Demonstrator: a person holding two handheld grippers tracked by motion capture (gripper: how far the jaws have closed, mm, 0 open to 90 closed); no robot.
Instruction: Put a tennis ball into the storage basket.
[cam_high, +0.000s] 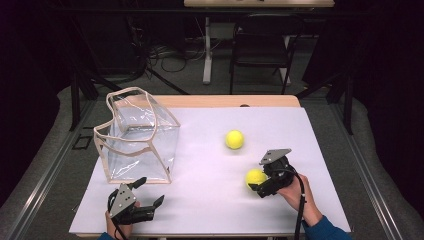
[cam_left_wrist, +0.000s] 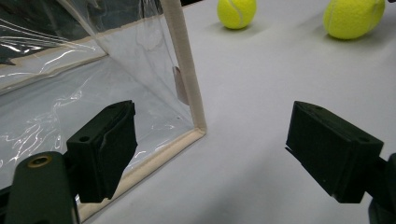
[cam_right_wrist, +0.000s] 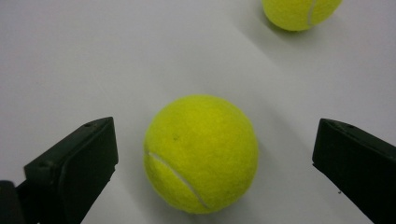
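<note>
A clear plastic bag with beige trim stands upright on the left of the white table top. Two yellow tennis balls lie to the right: a far ball and a near ball. My right gripper is open, its jaws on either side of the near ball without touching it; the far ball lies beyond. My left gripper is open and holds nothing, just in front of the bag's near right corner. Both balls show past it.
A bare wooden strip runs along the table's far edge. Behind the table stand a dark chair and a desk leg, with cables on the floor. Open white surface lies between the bag and the balls.
</note>
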